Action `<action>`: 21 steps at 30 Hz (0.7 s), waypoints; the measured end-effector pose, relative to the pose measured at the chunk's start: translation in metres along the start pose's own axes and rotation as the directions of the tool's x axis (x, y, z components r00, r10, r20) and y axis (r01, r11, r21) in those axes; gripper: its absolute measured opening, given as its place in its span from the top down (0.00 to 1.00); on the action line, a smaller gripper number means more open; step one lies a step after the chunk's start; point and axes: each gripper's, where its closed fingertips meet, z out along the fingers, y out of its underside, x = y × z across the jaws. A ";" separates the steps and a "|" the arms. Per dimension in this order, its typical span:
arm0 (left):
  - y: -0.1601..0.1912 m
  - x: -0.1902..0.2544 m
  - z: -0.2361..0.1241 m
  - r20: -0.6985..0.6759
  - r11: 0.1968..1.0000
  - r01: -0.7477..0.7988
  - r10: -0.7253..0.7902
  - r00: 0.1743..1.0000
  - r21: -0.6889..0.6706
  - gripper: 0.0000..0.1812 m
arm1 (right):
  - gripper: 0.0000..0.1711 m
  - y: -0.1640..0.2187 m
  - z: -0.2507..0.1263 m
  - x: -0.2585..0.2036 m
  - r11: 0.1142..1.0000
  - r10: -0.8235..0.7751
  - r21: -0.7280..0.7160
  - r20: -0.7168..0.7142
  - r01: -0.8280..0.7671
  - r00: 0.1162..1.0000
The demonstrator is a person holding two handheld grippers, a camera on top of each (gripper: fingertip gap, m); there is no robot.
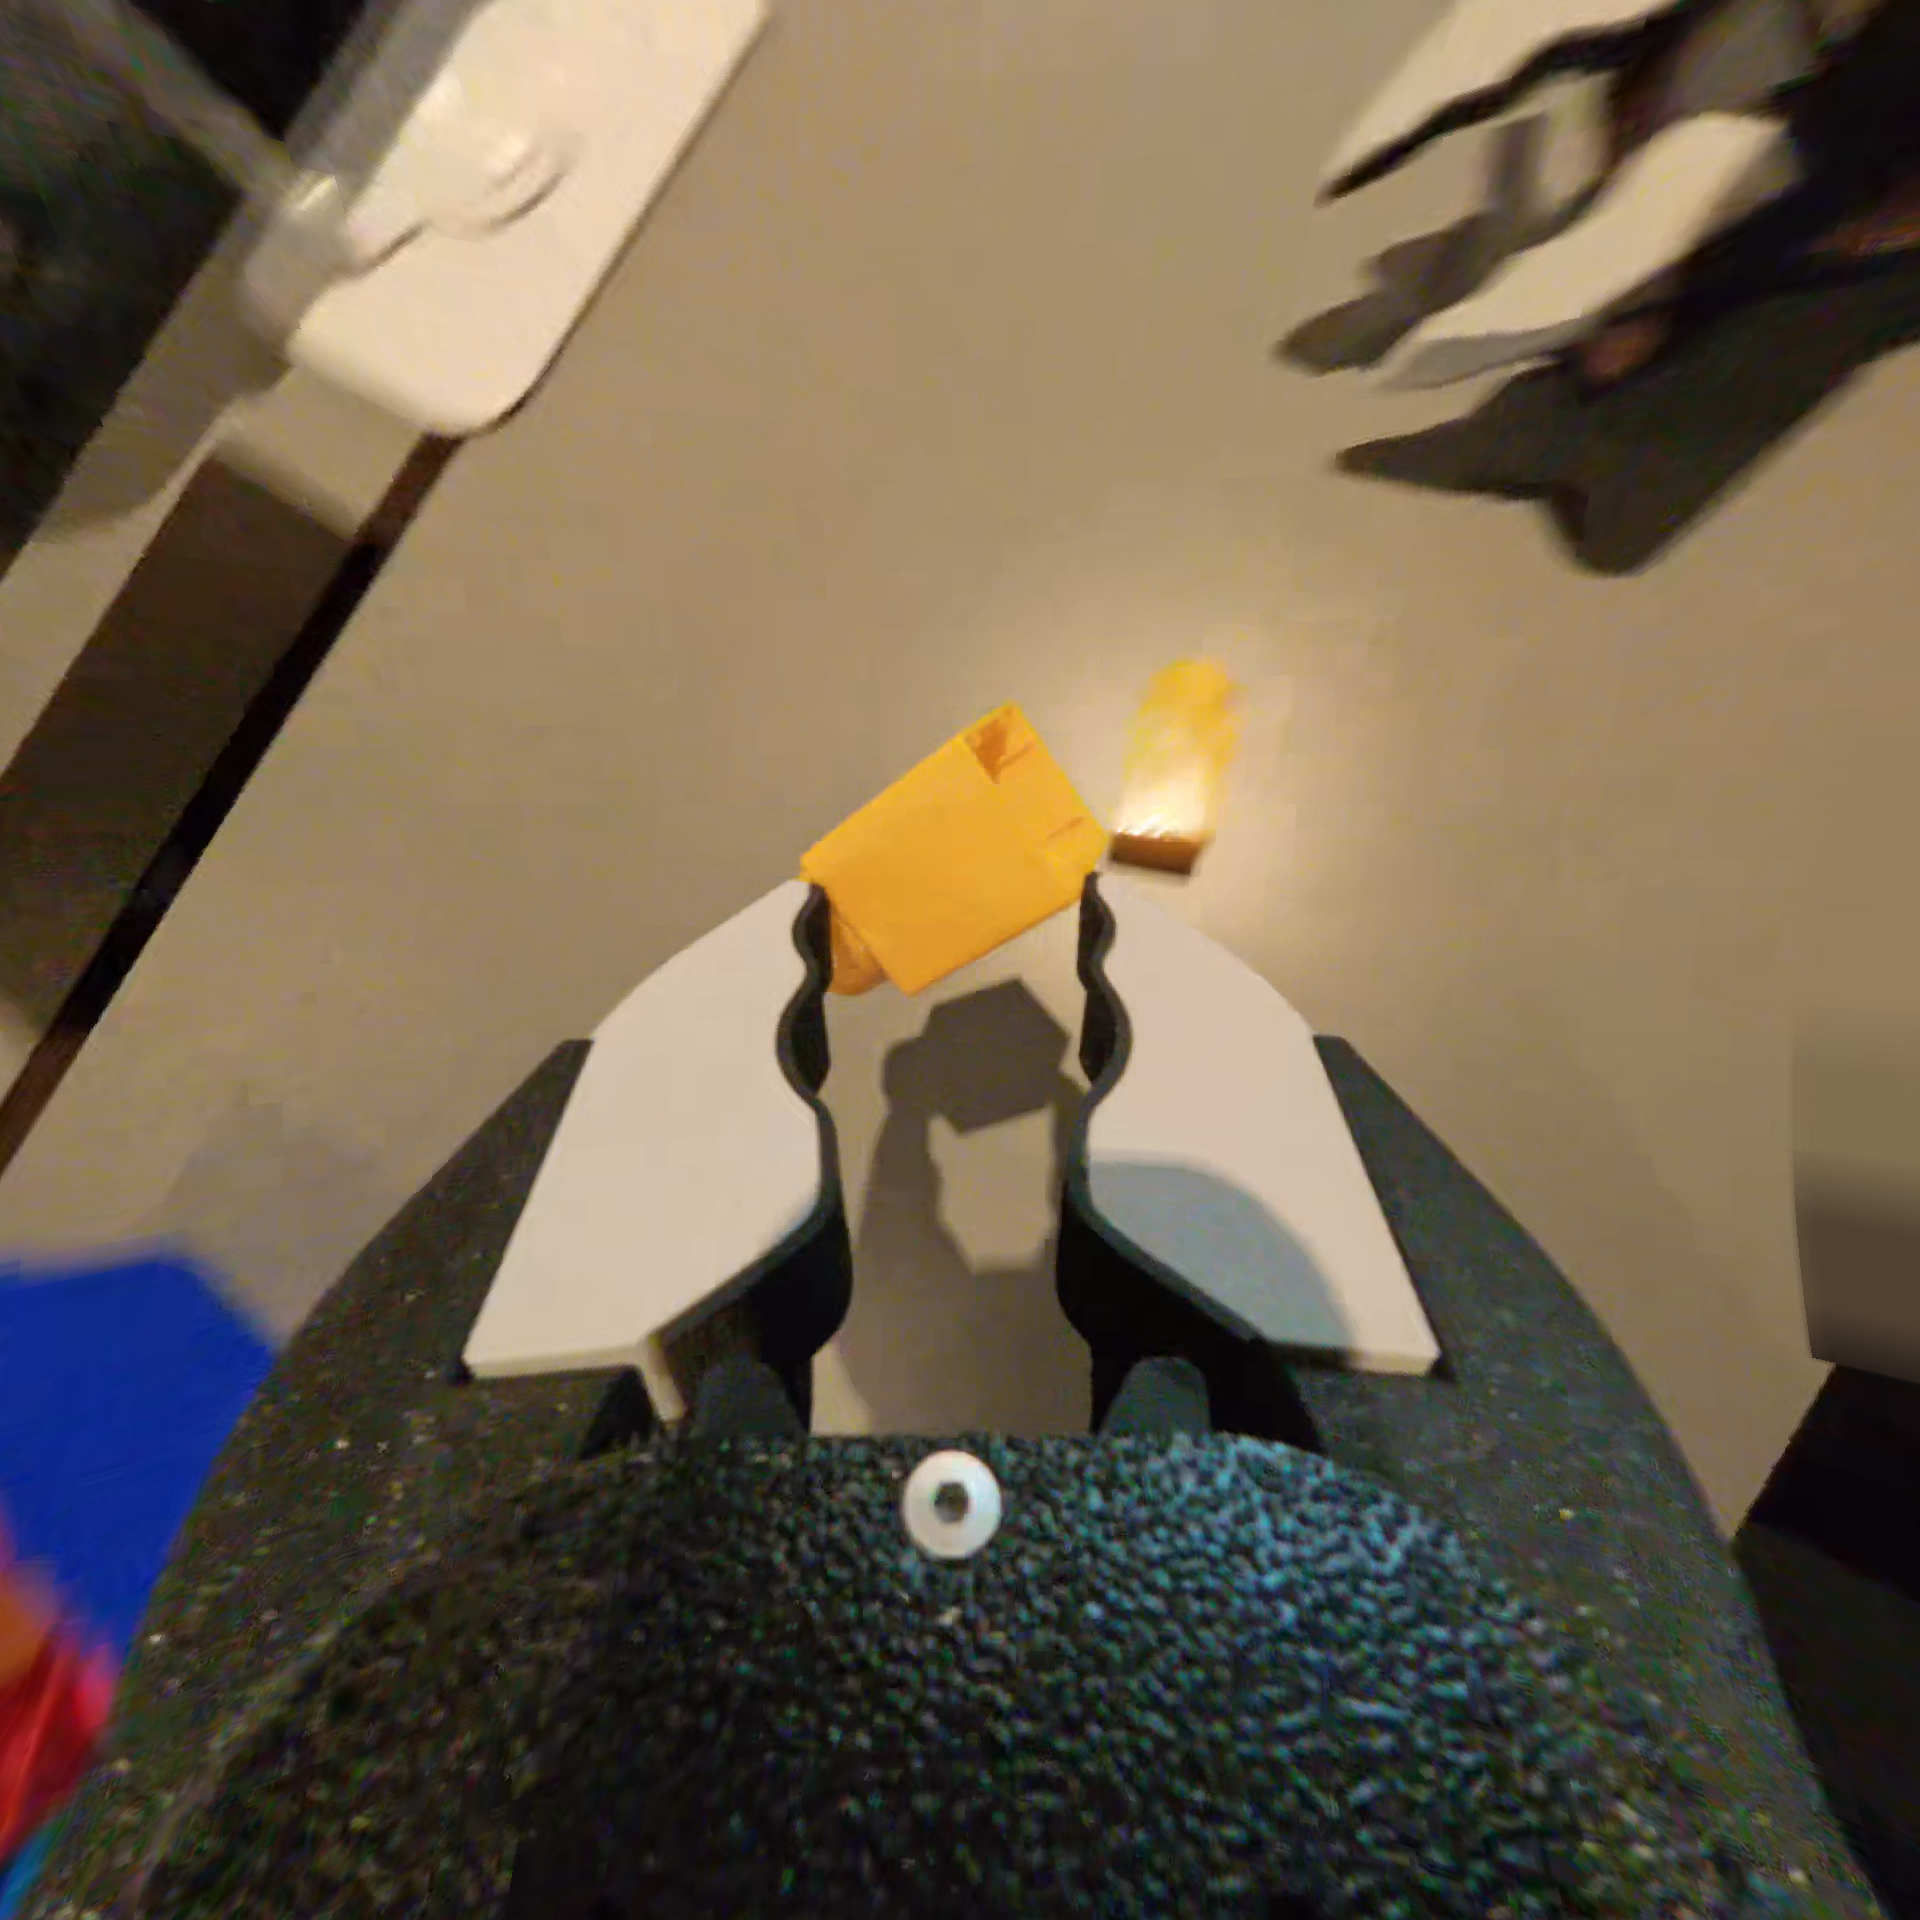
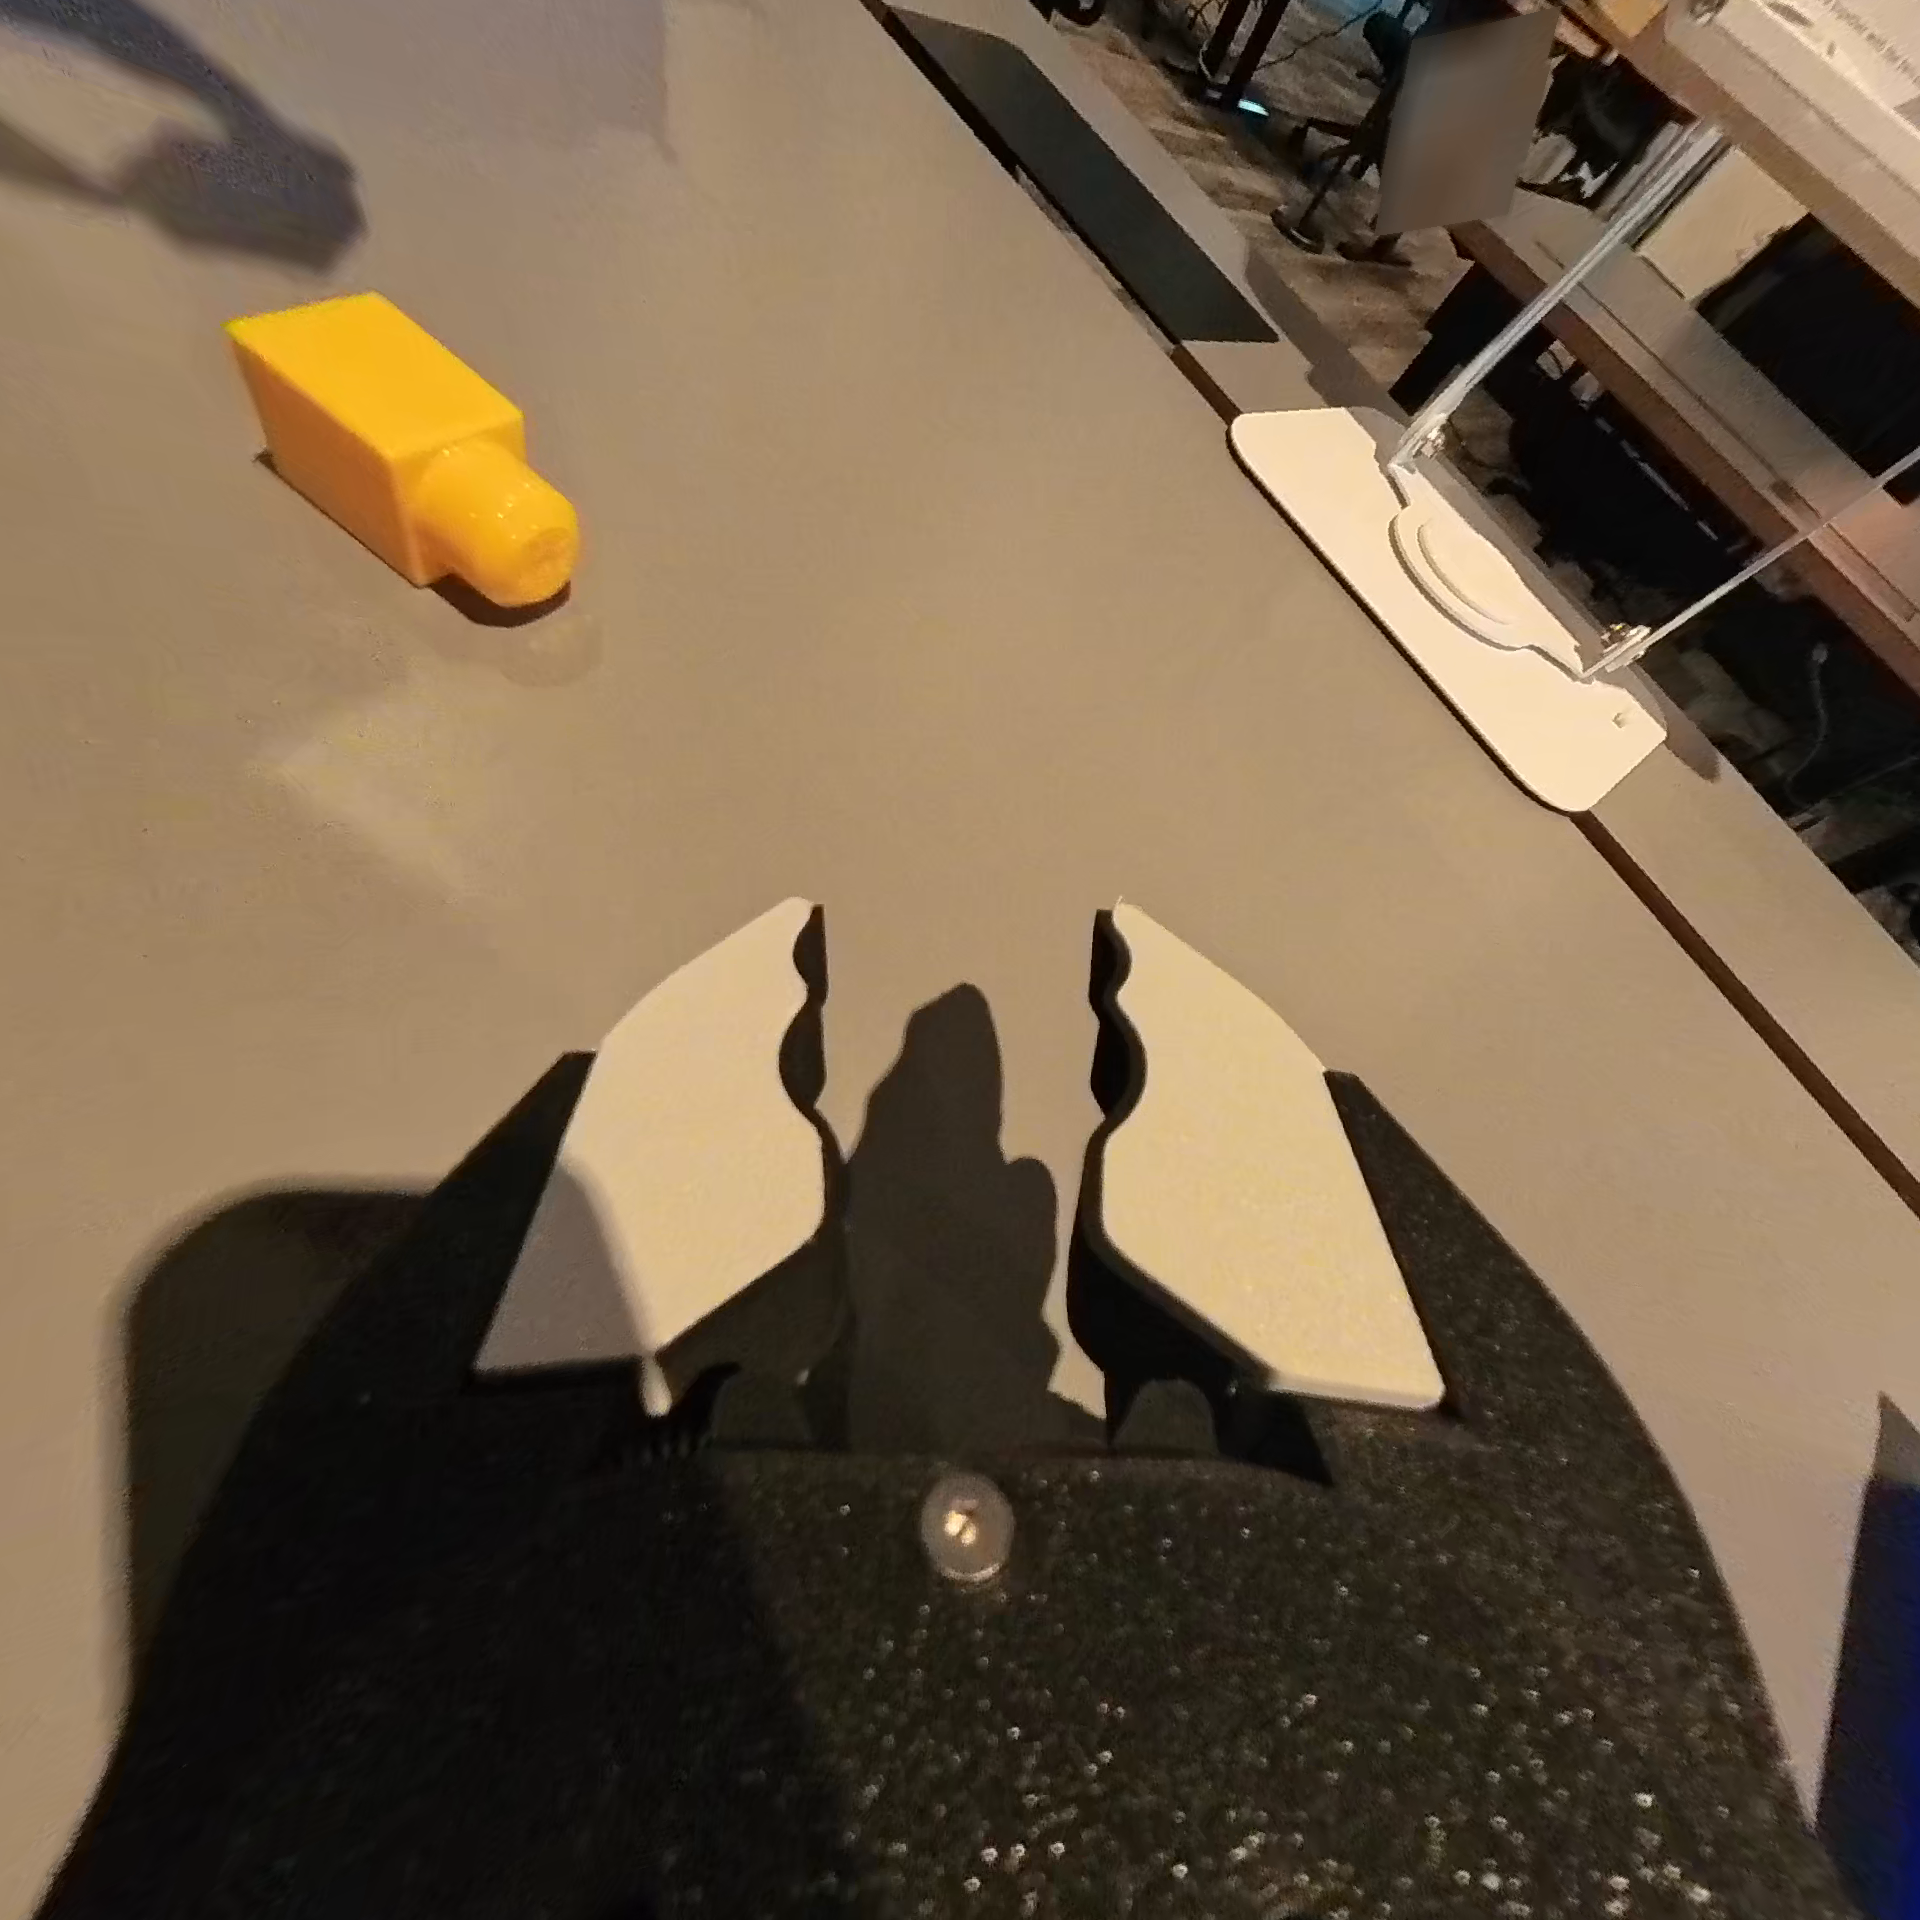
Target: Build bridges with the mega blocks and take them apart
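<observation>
My left gripper (image 1: 951, 894) is shut on a yellow single-stud block (image 1: 935, 852) and holds it tilted above the grey table; its shadow falls between the fingers. A second yellow block (image 1: 1179, 758), blurred, lies on the table just beyond it. The same block (image 2: 405, 447) shows in the right wrist view, on its side at the upper left with its stud pointing toward me. My right gripper (image 2: 961, 920) is open and empty above the bare table, well to the right of that block. It appears blurred in the left wrist view (image 1: 1579, 270) at the top right.
A white base plate (image 2: 1455, 592) with a clear acrylic panel (image 2: 1662, 436) sits at the table's far edge, also in the left wrist view (image 1: 499, 208). Blue and red blocks (image 1: 114, 1434), blurred, are at the lower left. Beyond the table edge (image 2: 1714, 956) are desks and chairs. Tip to tip, the grippers are about 25 cm apart.
</observation>
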 end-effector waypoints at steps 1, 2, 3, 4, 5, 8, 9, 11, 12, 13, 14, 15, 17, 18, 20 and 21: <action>-0.012 0.023 0.019 -0.043 0.997 -0.066 0.068 0.997 0.029 0.75 | 0.71 0.000 -0.001 0.001 1.000 0.004 0.006 0.000 -0.004 1.000; -0.021 0.044 0.036 -0.073 0.990 -0.133 0.136 0.988 0.049 0.75 | 0.71 -0.001 -0.002 0.001 1.000 0.008 0.011 0.001 -0.008 1.000; -0.026 0.062 0.052 -0.088 0.980 -0.194 0.198 0.976 0.053 0.75 | 0.71 -0.001 -0.002 0.002 1.000 0.013 0.015 0.002 -0.014 1.000; -0.028 0.076 0.067 -0.088 0.968 -0.247 0.250 0.964 0.044 0.75 | 0.72 -0.001 -0.003 0.002 1.000 0.019 0.020 0.003 -0.019 1.000; -0.029 0.087 0.081 -0.081 0.957 -0.290 0.291 0.953 0.024 0.75 | 0.72 -0.002 -0.003 0.003 0.999 0.024 0.024 0.004 -0.024 1.000; -0.021 0.106 0.112 -0.065 0.919 -0.391 0.387 0.920 -0.054 0.75 | 0.72 -0.002 -0.005 0.004 0.999 0.035 0.034 0.007 -0.035 0.999; -0.016 0.110 0.120 -0.074 0.908 -0.411 0.405 0.911 -0.084 0.75 | 0.72 -0.003 -0.005 0.005 0.998 0.040 0.038 0.009 -0.041 0.999; -0.005 0.117 0.131 -0.093 0.886 -0.446 0.437 0.895 -0.126 0.75 | 0.72 -0.003 -0.006 0.005 0.998 0.051 0.043 0.014 -0.051 0.999; -0.004 0.119 0.135 -0.085 0.880 -0.458 0.450 0.889 -0.123 0.77 | 0.72 -0.003 -0.006 0.006 0.998 0.055 0.043 0.017 -0.055 0.998; -0.005 0.120 0.136 -0.074 0.878 -0.466 0.460 0.885 -0.109 0.77 | 0.72 -0.003 -0.006 0.006 0.997 0.056 0.043 0.018 -0.057 0.998; -0.006 0.123 0.136 -0.083 0.880 -0.465 0.459 0.885 -0.094 0.76 | 0.72 -0.003 -0.005 0.006 0.998 0.055 0.042 0.018 -0.056 0.998; -0.006 0.125 0.135 -0.099 0.887 -0.455 0.448 0.889 -0.081 0.76 | 0.72 -0.003 -0.005 0.005 0.998 0.053 0.040 0.018 -0.053 0.998; -0.009 0.128 0.131 -0.115 0.905 -0.423 0.416 0.902 -0.039 0.74 | 0.72 -0.002 -0.005 0.005 0.998 0.046 0.038 0.016 -0.047 0.999; -0.013 0.128 0.126 -0.121 0.918 -0.397 0.393 0.911 -0.003 0.72 | 0.72 -0.002 -0.005 0.005 0.998 0.043 0.038 0.015 -0.044 0.999; -0.021 0.130 0.111 -0.160 0.944 -0.313 0.327 0.931 0.106 0.70 | 0.72 -0.003 -0.005 0.005 0.998 0.043 0.040 0.013 -0.043 0.999; -0.026 0.128 0.099 -0.179 0.950 -0.260 0.289 0.940 0.172 0.70 | 0.72 -0.003 -0.006 0.005 0.998 0.044 0.042 0.012 -0.044 0.999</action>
